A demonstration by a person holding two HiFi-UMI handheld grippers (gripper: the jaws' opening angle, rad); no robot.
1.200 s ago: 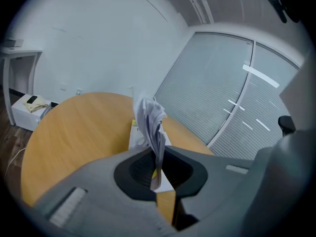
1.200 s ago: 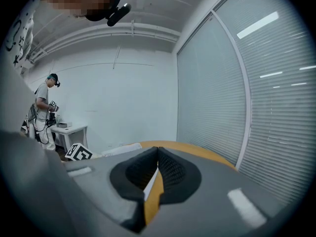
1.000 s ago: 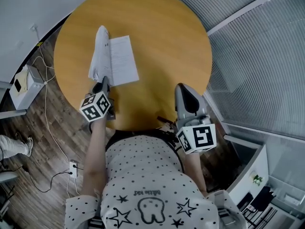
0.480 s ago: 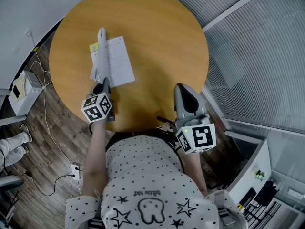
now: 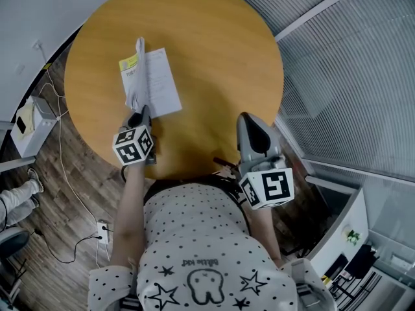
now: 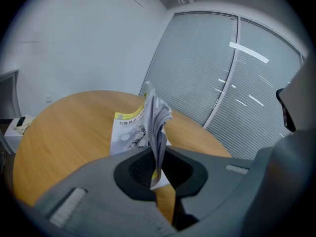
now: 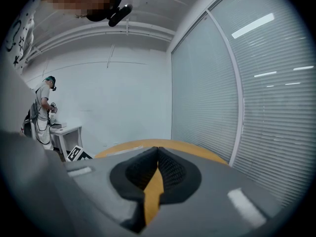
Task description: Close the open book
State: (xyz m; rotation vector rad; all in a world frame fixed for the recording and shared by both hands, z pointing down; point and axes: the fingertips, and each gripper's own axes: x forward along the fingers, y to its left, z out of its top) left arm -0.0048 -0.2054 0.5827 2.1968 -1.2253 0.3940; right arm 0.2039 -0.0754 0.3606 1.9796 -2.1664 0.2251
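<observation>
**Head view.** The round, smooth orange-brown wooden counter (image 5: 214,50) fills the upper part, and its near edge is hidden behind the person's white spotted shirt (image 5: 201,238). On its left part lies the thin open book of white printed pages (image 5: 161,83). The book's right half lies flat, a sheaf of leaves stands upright along the middle, and a strip of yellow cover shows at the far left. The print is too small to read. The grey plastic left tool (image 5: 138,116), which carries a cube of black-and-white markers, meets the book's near edge; its jaws cannot be made out from here. The matching right tool (image 5: 250,122) sits over the counter's near right edge, well apart from the book. A wood-plank floor (image 5: 78,173) with thin cables shows at the left.

**Left gripper view.** The left tool (image 6: 157,154) has its black ribbed pads clamped on the lower edge of the raised sheaf, which fans out limp and wavy above them. Behind it, on the left, the yellow-banded cover lies flat on the counter (image 6: 64,127). The flat right half is mostly hidden by the sheaf.

**Right gripper view.** The right tool (image 7: 158,153) has its jaws pressed together with nothing between them. Only a sliver of counter (image 7: 143,144) shows beyond, and the book is out of sight. Slatted grey blinds (image 7: 256,83) fill the right side. A small, distant person (image 7: 43,112) stands at the far left.
</observation>
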